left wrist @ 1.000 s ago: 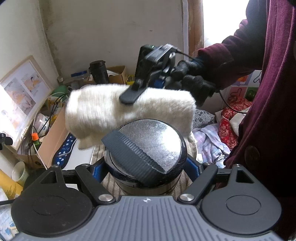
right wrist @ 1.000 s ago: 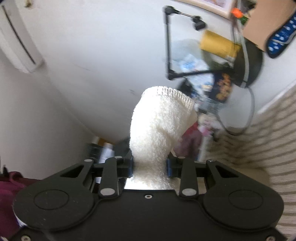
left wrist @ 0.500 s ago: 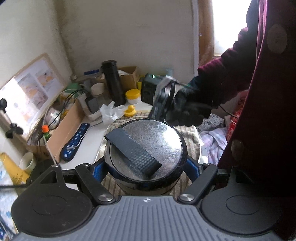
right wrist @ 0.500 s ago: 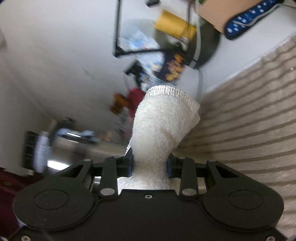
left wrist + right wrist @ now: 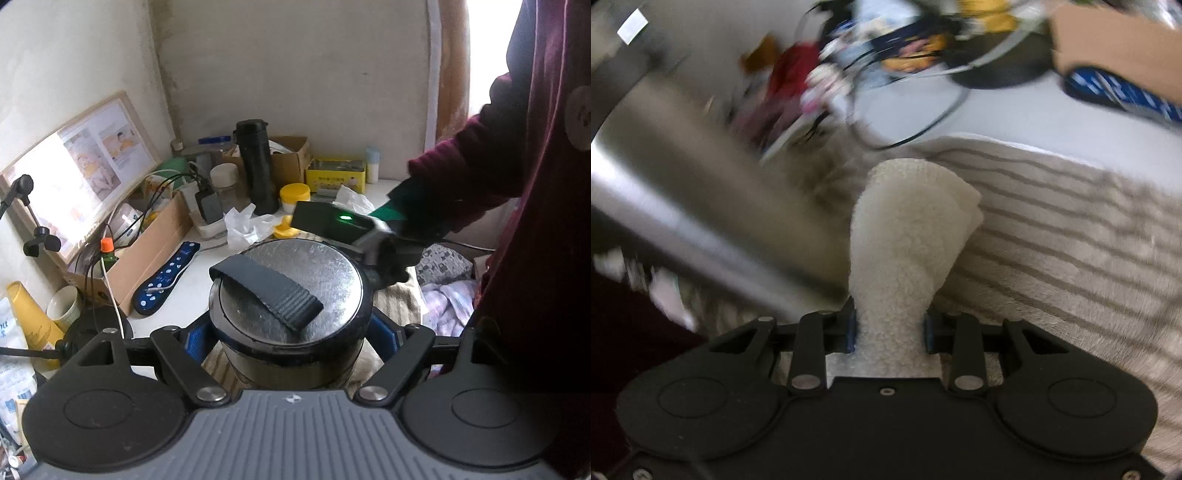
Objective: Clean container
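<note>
Left wrist view: the left claw (image 5: 291,332) is spread wide around a round metal container (image 5: 290,321), one blue pad on each side of its body, pinching it. The container stands upright on a striped towel (image 5: 400,299) near the front edge of the worktop (image 5: 177,299). Its flat lid carries a dark webbing strap (image 5: 267,290) lying across the top. Just behind the container, to the right, a gloved hand (image 5: 406,240) in a dark red sleeve (image 5: 476,166) holds the other device, a green light glowing on its housing. Further back a blue patterned power strip (image 5: 168,277) lies beside a cardboard box (image 5: 147,247), and a black flask (image 5: 256,166) stands upright toward the worktop's back edge, near a yellow tin (image 5: 338,175) against the wall.

Right wrist view, blurred: the right claw (image 5: 889,330) is pressed in on a white fluffy cloth (image 5: 908,240), which bulges forward out of the pads. The cloth hangs over the striped towel, with the container's shiny metal side just to its left; I cannot tell whether they touch.
</note>
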